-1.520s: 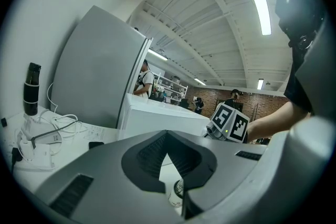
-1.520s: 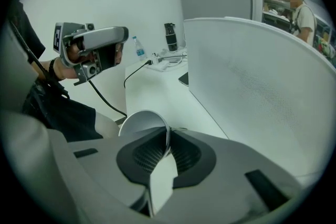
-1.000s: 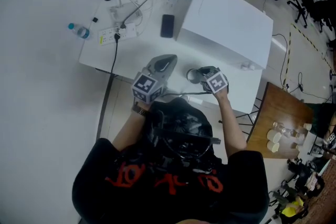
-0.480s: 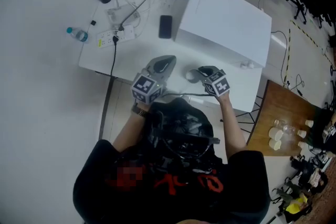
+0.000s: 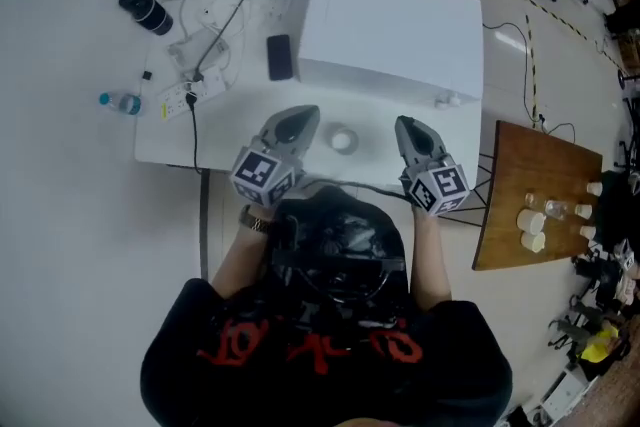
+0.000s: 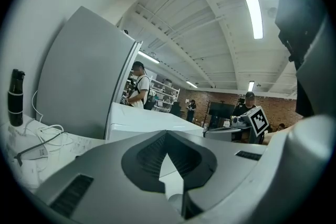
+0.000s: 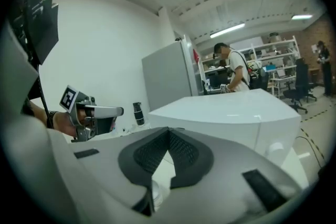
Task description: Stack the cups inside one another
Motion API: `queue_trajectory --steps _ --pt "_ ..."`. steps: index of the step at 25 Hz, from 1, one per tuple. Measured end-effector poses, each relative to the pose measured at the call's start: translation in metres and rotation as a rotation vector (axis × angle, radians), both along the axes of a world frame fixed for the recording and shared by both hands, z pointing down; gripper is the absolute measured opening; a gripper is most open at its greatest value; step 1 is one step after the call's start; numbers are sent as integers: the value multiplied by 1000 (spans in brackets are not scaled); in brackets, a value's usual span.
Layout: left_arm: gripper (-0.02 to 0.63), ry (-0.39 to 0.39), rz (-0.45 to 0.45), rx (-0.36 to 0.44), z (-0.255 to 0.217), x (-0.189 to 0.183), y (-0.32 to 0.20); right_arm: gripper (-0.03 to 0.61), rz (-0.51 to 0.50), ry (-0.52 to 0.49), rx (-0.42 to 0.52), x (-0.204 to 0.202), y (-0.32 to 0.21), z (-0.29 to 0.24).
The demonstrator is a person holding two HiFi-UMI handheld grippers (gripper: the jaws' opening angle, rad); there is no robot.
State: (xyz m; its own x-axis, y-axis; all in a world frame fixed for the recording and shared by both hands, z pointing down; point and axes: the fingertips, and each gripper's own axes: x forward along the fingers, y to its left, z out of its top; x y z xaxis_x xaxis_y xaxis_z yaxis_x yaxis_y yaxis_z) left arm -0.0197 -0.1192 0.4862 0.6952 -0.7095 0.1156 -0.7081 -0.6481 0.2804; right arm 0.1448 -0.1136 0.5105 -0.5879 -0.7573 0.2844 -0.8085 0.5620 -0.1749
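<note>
A small pale stack of cups stands on the white table, between my two grippers and apart from both. My left gripper is to its left, held about level, jaws shut with nothing in them. On the other side my right gripper is lifted clear of the cups, its jaws also shut and empty. In the right gripper view the shut tips meet, and a cup shows below through the gap. In the left gripper view the tips meet, with the right gripper beyond.
A large white box fills the table's far right. A black phone, a power strip with cables, a black bottle and a water bottle lie far left. A wooden side table stands right. People stand in the background.
My right gripper has let go of the cups, risen and swung right to about level, and its jaws have shut. The cups stay on the table. The left gripper shifted slightly.
</note>
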Motion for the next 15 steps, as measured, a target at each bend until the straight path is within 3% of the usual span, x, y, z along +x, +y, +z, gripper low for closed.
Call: queue_trajectory --steps 8,15 --pt "0 -36 89 35 -20 16 -2 5 134 -83 119 50 22 -60" --pt "0 -42 122 -32 -4 22 3 5 193 -63 69 63 38 -42"
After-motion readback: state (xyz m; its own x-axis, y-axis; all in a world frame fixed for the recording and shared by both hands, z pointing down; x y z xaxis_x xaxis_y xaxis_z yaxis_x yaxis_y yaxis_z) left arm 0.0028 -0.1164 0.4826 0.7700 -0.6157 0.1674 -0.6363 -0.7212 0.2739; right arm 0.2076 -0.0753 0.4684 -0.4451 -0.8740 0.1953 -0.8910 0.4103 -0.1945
